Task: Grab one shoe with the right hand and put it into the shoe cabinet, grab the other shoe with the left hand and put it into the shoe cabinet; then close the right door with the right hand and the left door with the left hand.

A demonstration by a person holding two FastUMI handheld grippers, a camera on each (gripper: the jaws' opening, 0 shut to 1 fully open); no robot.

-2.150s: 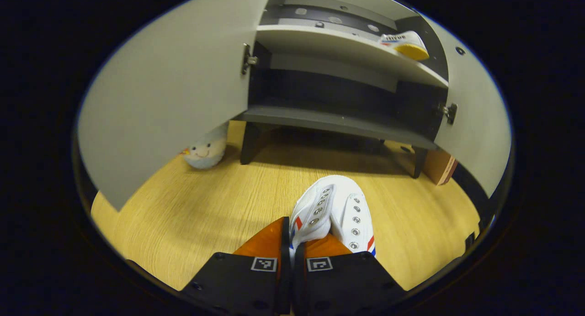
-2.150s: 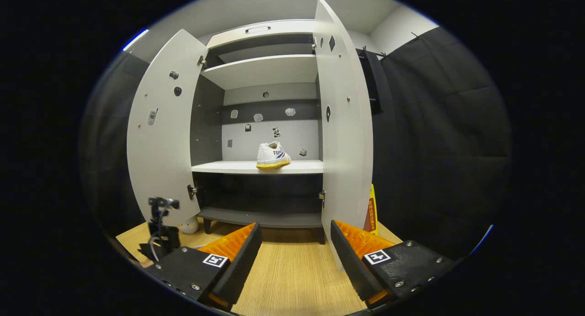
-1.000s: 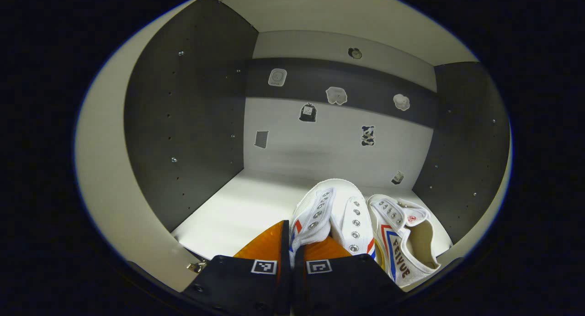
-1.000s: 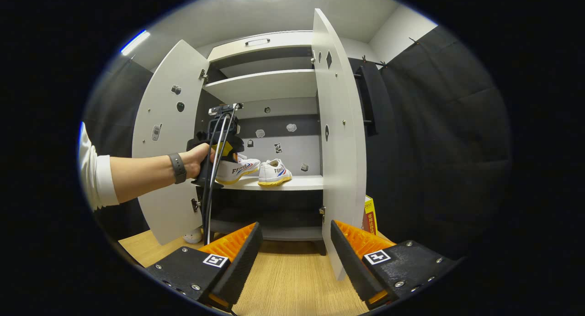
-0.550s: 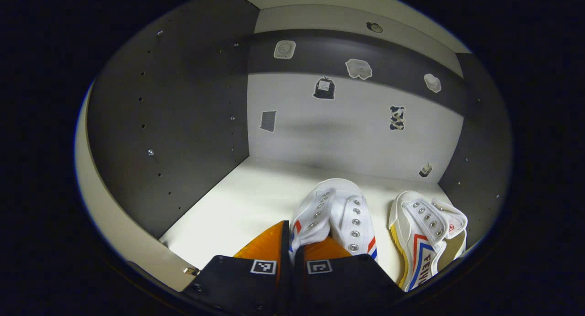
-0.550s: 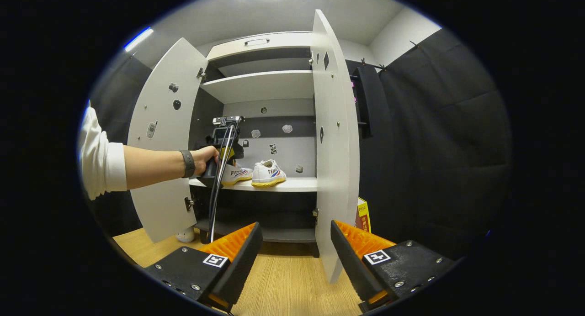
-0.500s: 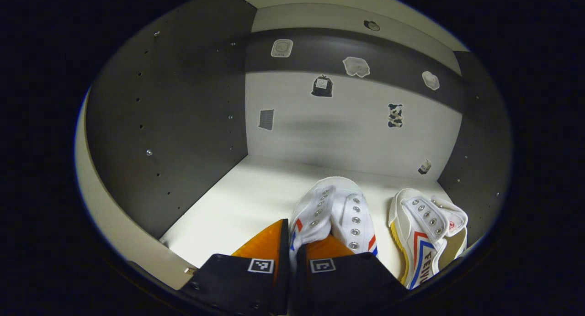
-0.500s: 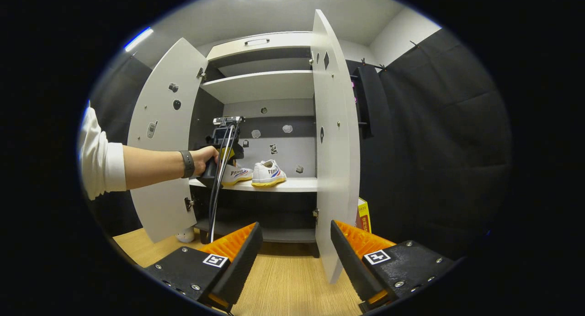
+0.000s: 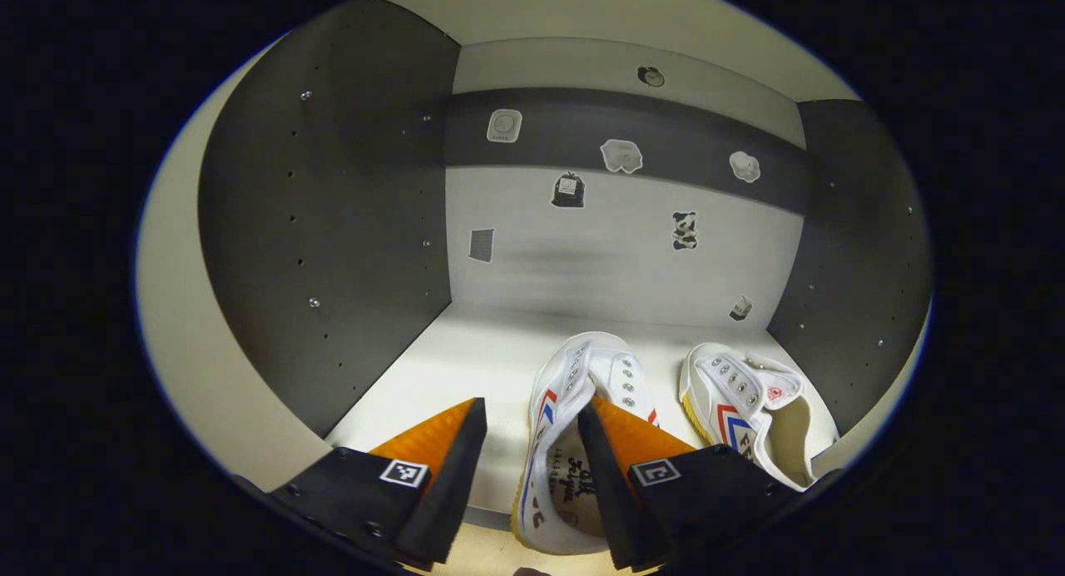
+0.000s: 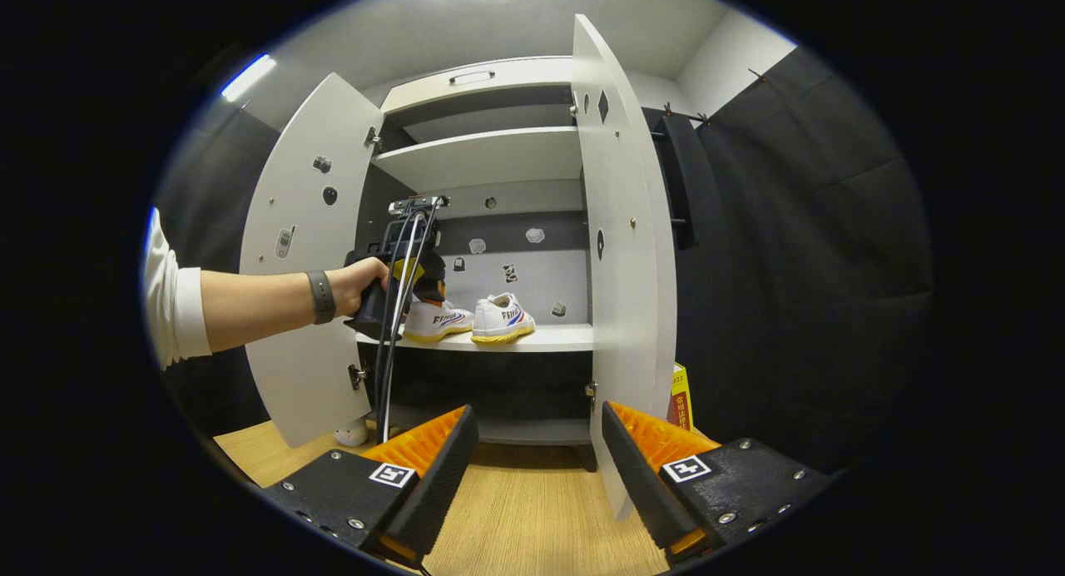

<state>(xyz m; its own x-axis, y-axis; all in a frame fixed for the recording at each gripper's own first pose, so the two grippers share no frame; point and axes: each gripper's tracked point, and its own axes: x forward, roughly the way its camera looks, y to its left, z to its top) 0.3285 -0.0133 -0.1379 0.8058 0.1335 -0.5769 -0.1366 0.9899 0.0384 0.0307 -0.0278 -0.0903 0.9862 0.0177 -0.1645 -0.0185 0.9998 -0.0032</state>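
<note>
A: Logging the left tongs (image 9: pixel 524 443): the fingers are standing apart, straddling the heel of the second shoe (image 9: pixel 574 426), and no pad is pressing on it. One finger is sitting just inside the shoe's opening, the other outside on the shelf side.

B: So the shoe is resting on its own?

A: It is sitting sole-down on the white shelf (image 9: pixel 466 368) of the shoe cabinet (image 10: pixel 491 151), toe pointing at the back wall, heel near the front edge. The first shoe (image 9: pixel 749 401) is lying just beside it, apart, nearer the right side wall. Judging that the pair is being lined up toe-in so the doors can swing past the heels.

B: And the right side?

A: The right tongs (image 10: pixel 537 468) are hanging spread and holding nothing, low over the wooden floor (image 10: pixel 524 509), facing the cabinet front. From there a hand (image 10: pixel 362 280) is gripping the left tool at the shelf.

B: Doors?

A: The right door (image 10: pixel 620 268) and left door (image 10: pixel 304 260) are both standing wide open. Judging both shoe steps as done, with the left tongs needing to clear the shelf before the right door gets pushed; a finger inside the shoe could be dragging it outward on the way
</note>
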